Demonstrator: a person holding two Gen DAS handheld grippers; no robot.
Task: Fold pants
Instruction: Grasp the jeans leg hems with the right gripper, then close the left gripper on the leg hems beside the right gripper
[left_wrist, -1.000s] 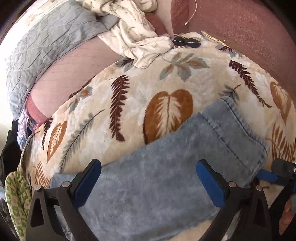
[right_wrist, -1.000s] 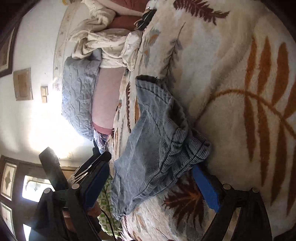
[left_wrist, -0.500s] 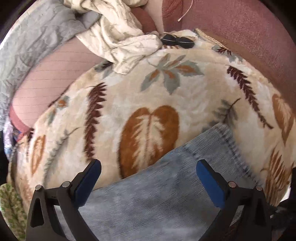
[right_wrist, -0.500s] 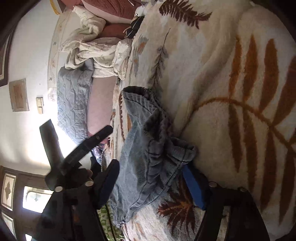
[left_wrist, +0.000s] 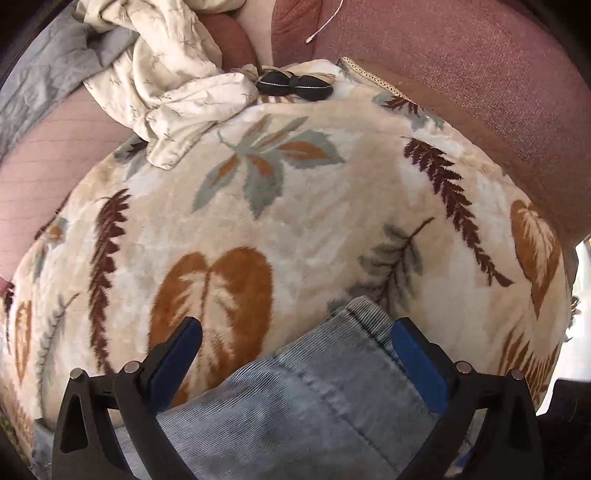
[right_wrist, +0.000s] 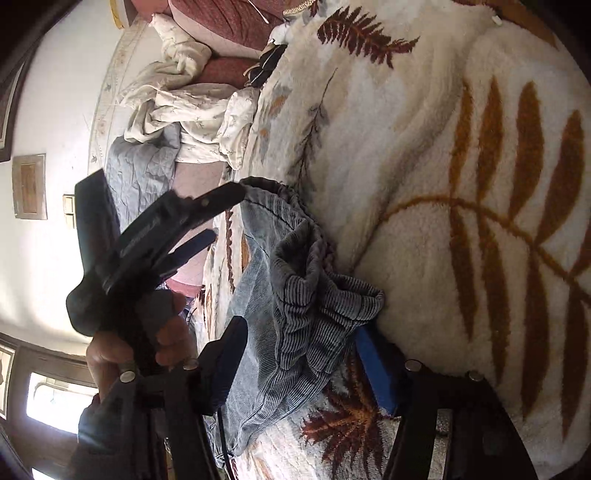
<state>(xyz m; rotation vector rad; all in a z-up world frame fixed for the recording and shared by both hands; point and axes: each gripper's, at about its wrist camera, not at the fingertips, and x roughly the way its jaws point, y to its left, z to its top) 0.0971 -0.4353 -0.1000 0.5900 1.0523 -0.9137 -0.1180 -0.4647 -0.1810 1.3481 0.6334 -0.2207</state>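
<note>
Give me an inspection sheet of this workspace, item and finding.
Surface: leaf-print blanket spread over the bed.
Job's things: grey corduroy pants, bunched at one end.
Clutter: crumpled cream sheet, dark pouch, grey quilt.
Grippers: right tool has just been closing, pads pressing bunched pants; left tool open above the hem.
Cables: thin white cord on the maroon headboard.
Surroundings: wall switch, window.
</note>
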